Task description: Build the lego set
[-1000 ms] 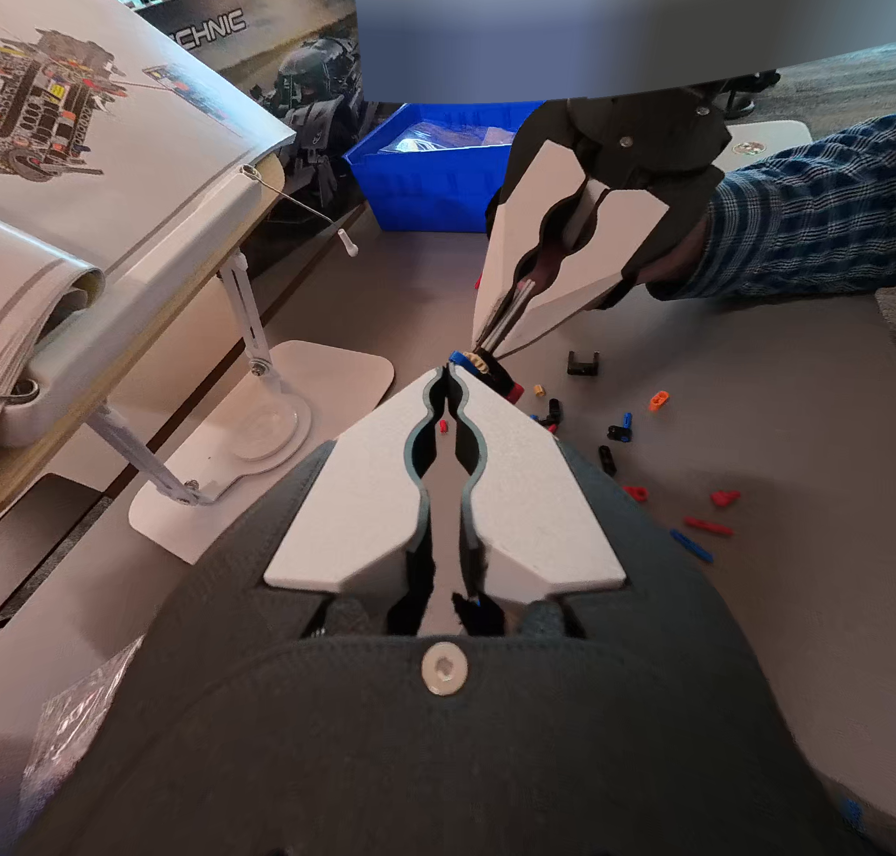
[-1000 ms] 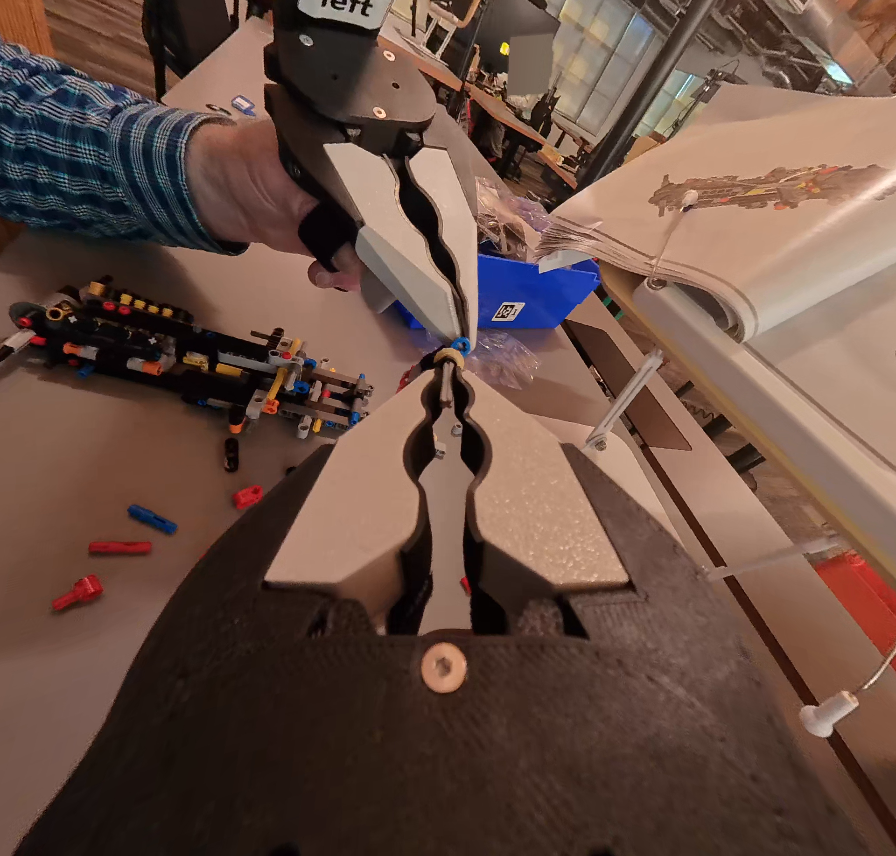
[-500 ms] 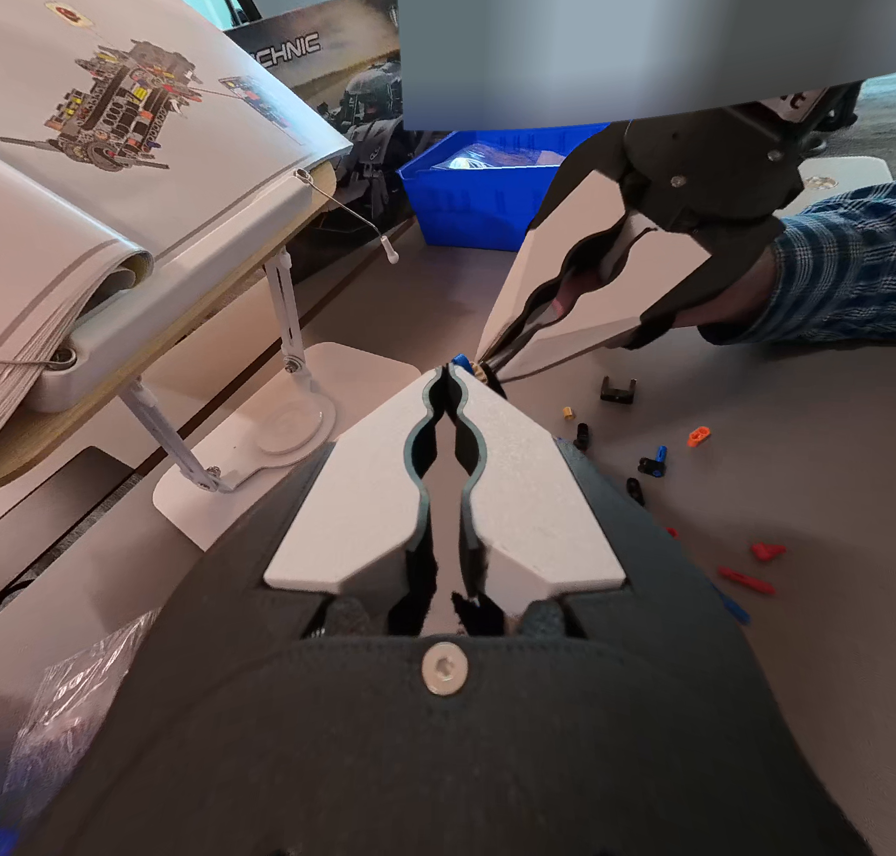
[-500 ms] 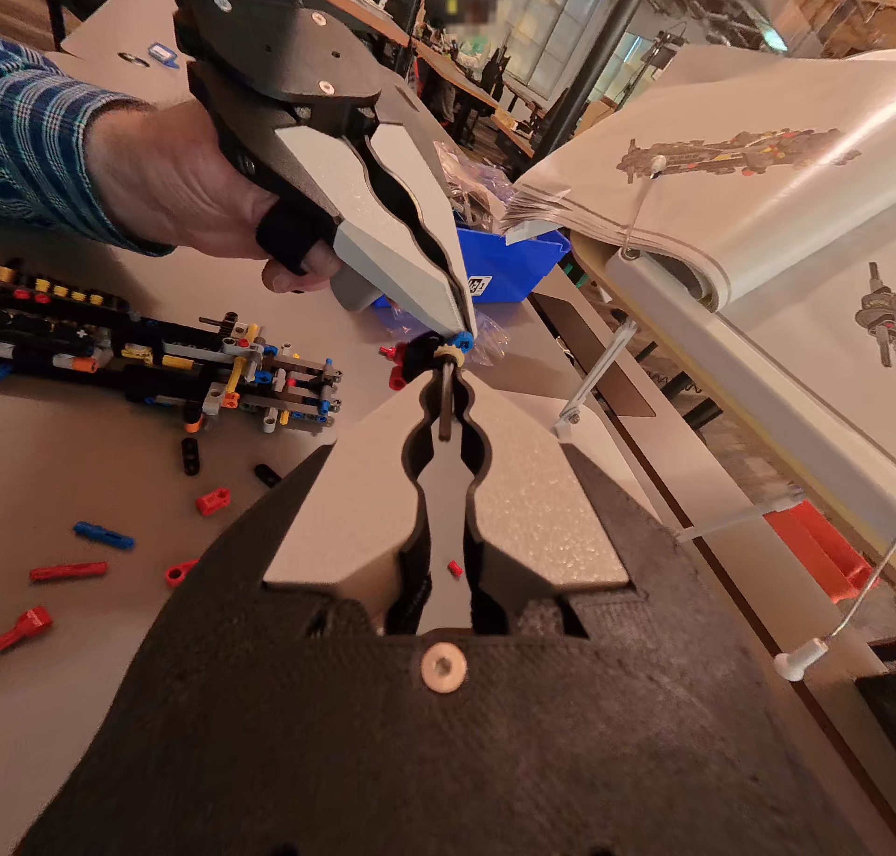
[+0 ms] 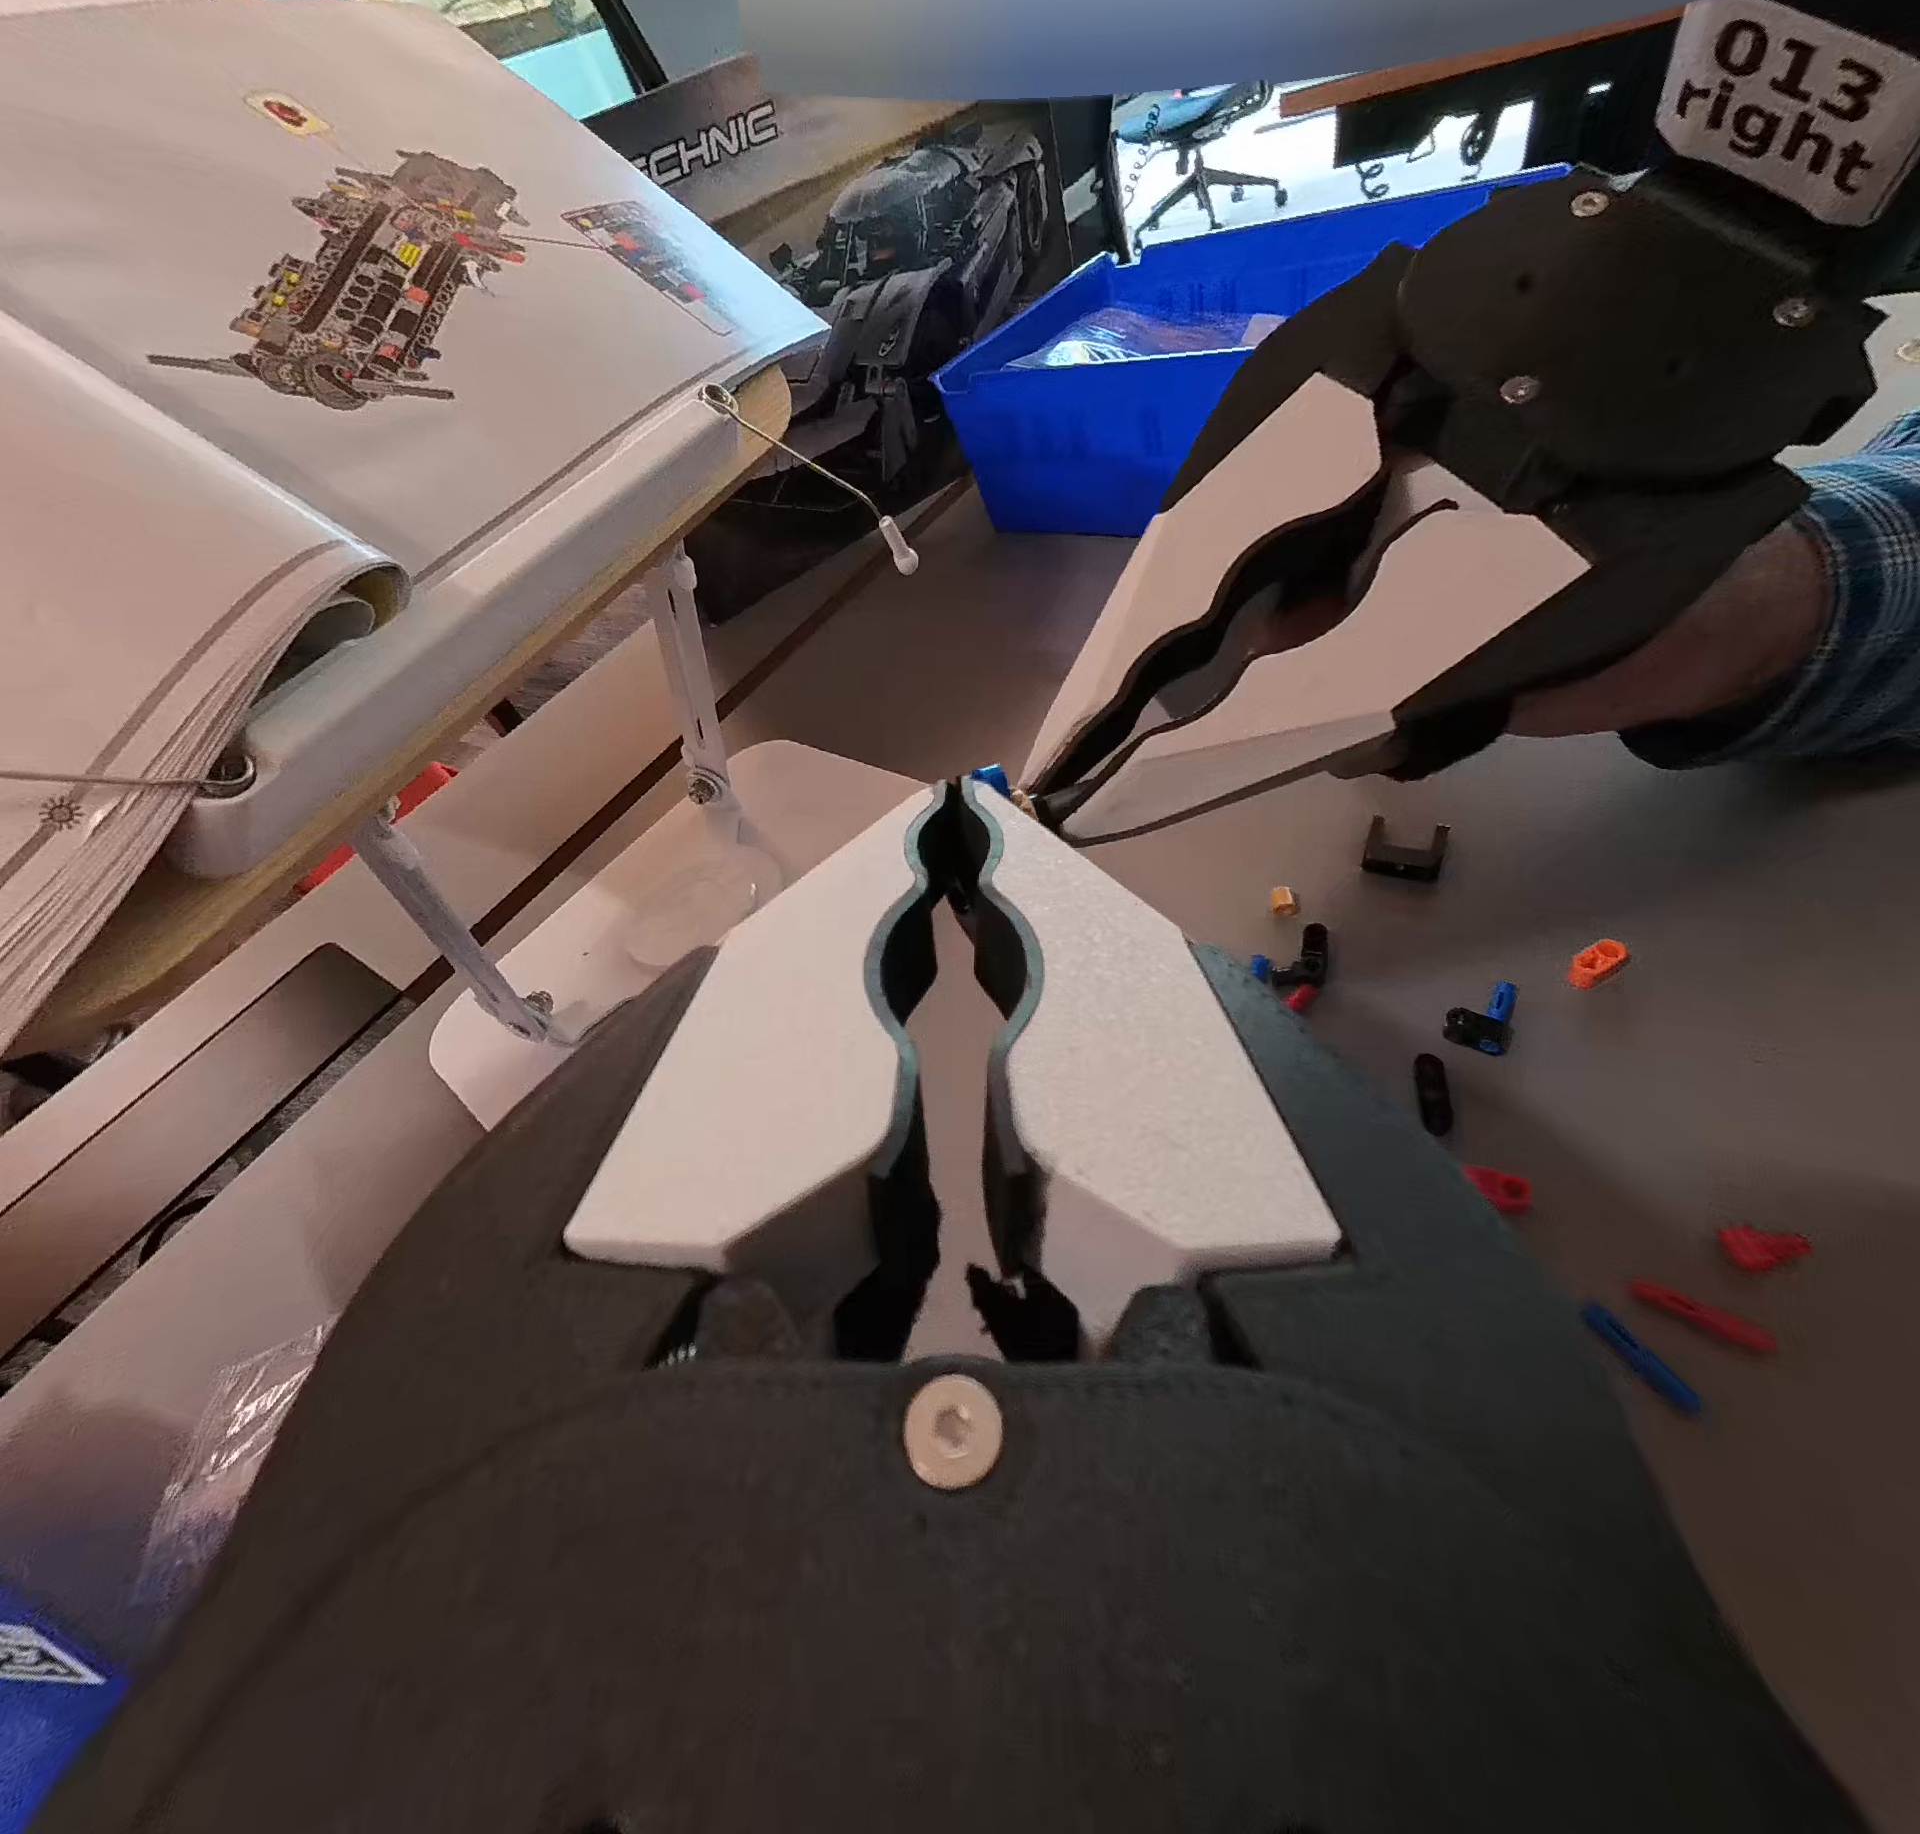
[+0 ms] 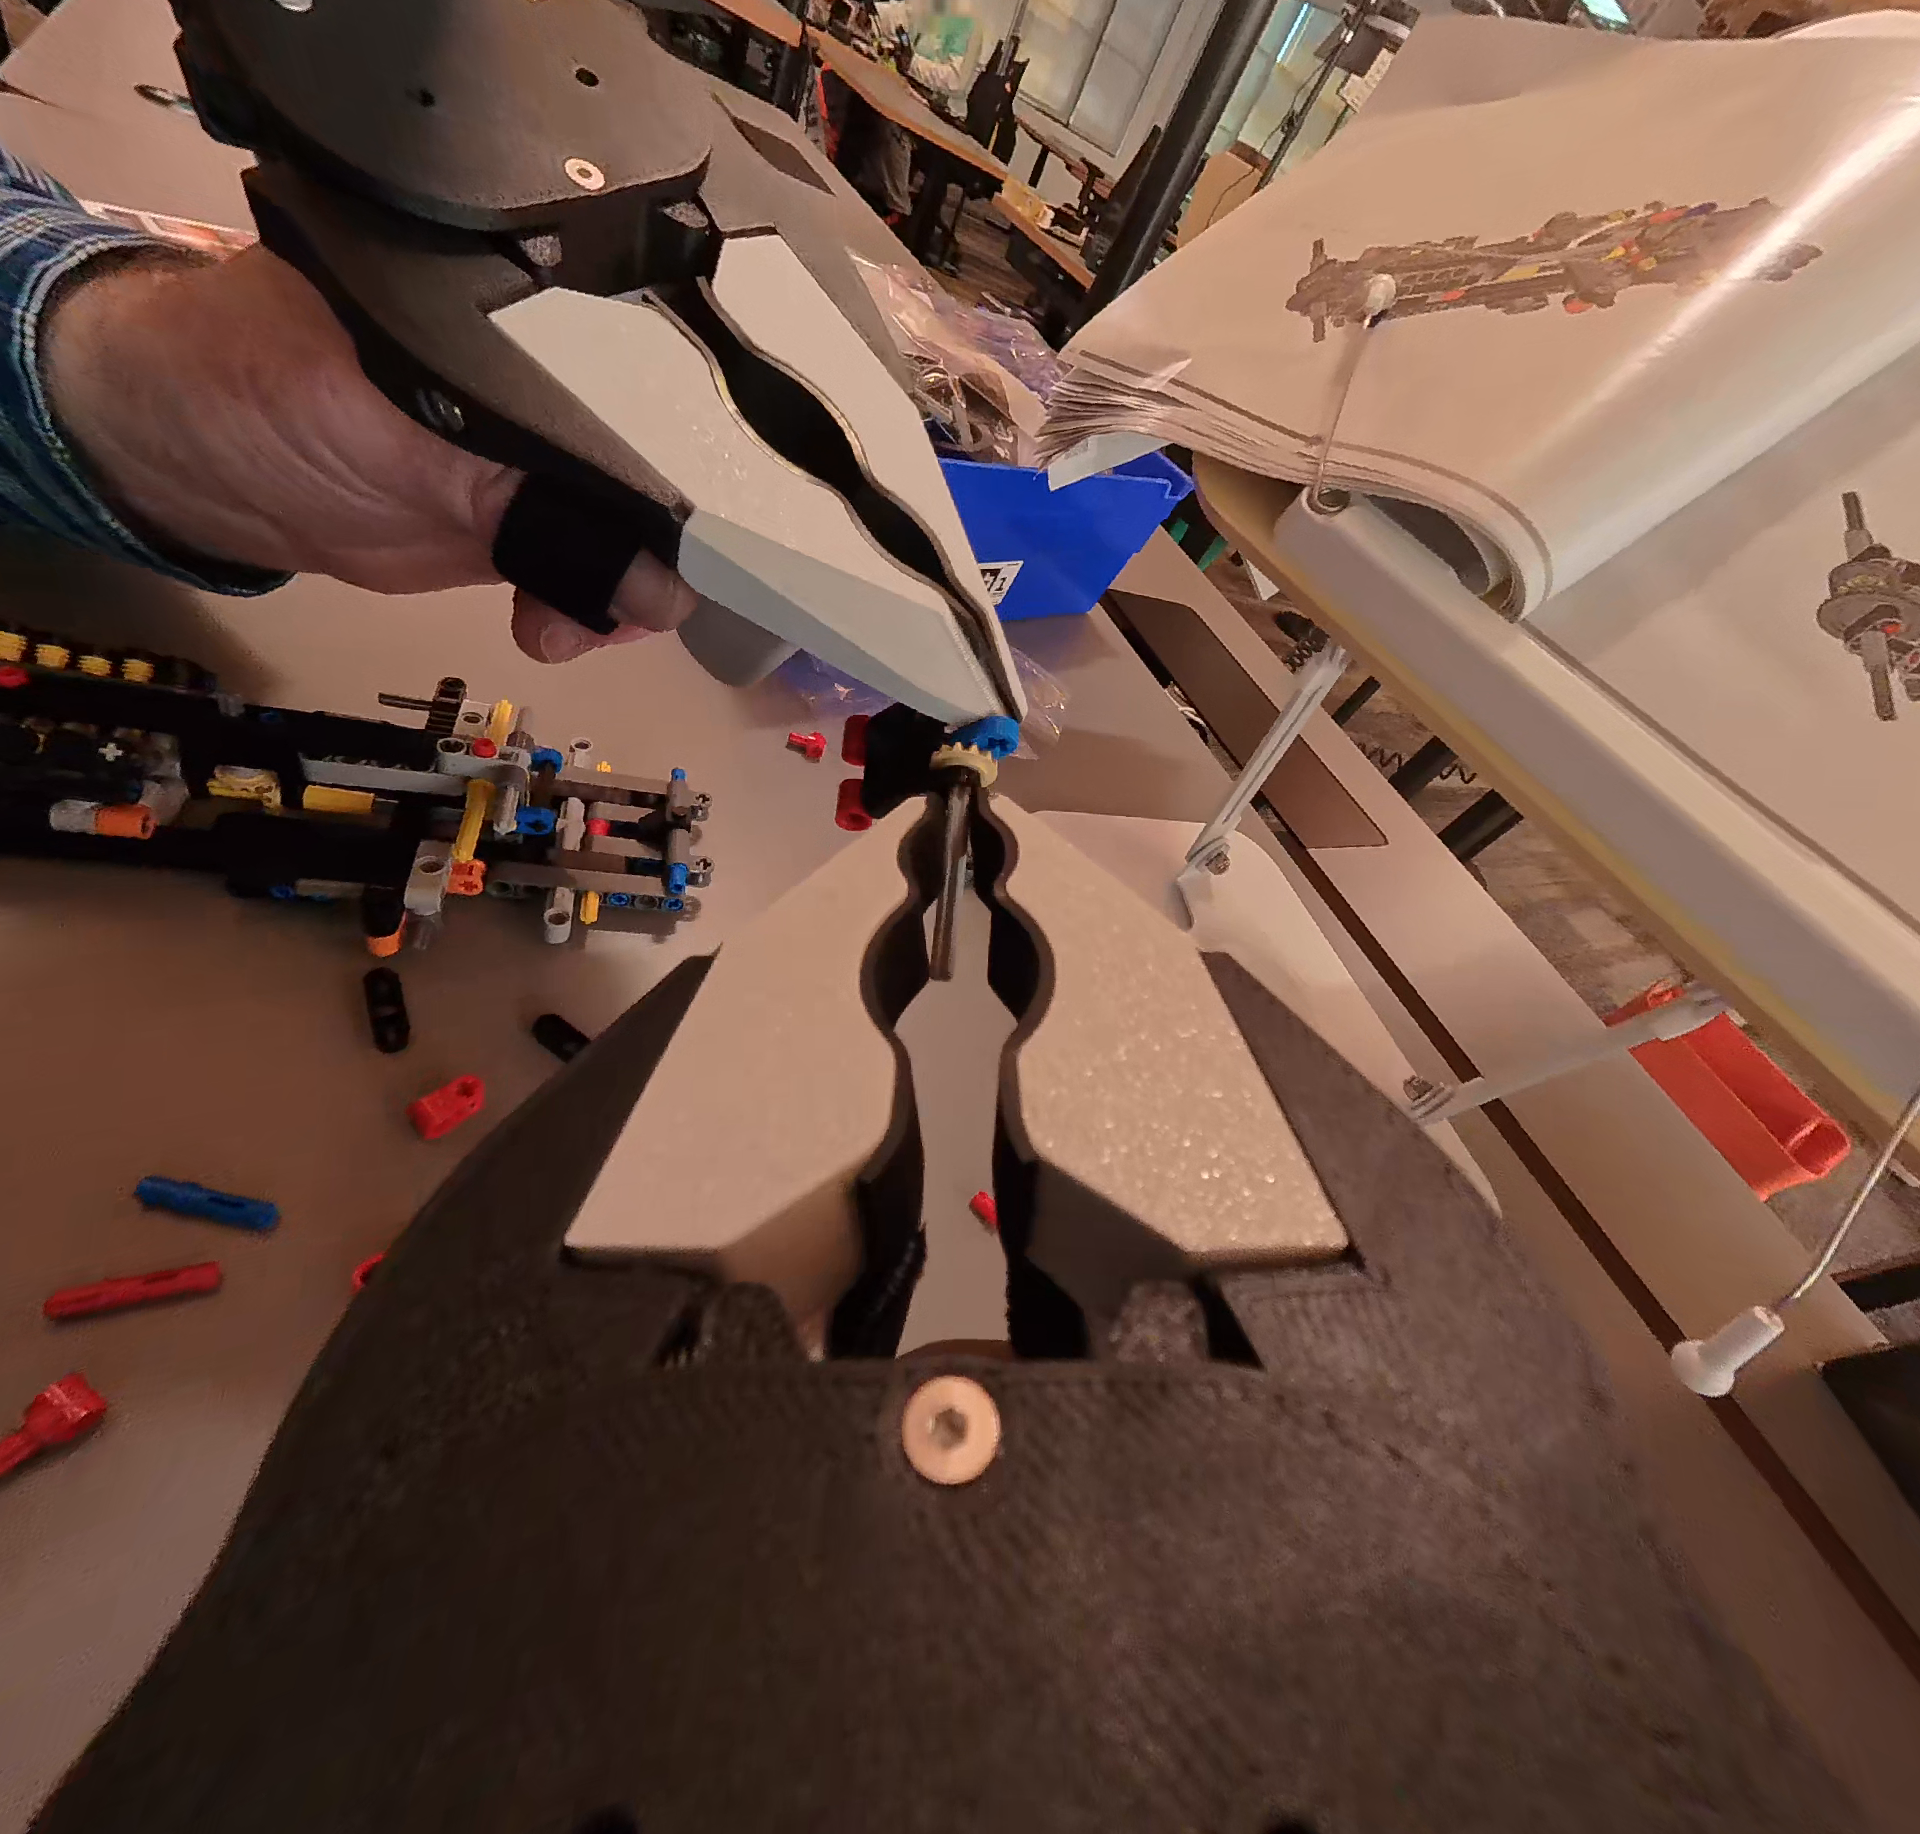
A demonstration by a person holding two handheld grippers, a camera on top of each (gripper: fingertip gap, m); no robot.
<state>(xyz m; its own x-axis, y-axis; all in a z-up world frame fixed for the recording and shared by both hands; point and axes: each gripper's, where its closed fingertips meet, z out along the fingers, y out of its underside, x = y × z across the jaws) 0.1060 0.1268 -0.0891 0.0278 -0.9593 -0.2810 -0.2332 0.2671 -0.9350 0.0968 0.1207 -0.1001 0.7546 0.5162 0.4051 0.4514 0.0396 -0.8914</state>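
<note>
Book stand [image 5: 582, 963] edge nearer; grippers [image 6: 961, 797] apparently clamped on axle [image 6: 948, 891].

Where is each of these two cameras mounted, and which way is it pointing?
Left wrist view: sits on the left gripper, looks across the table at the booklet and blue bin; the right gripper and a sleeve show.
Right wrist view: sits on the right gripper, looks at the lego model; the left gripper and a hand show.
Both share the small piece held between the tips.
</note>
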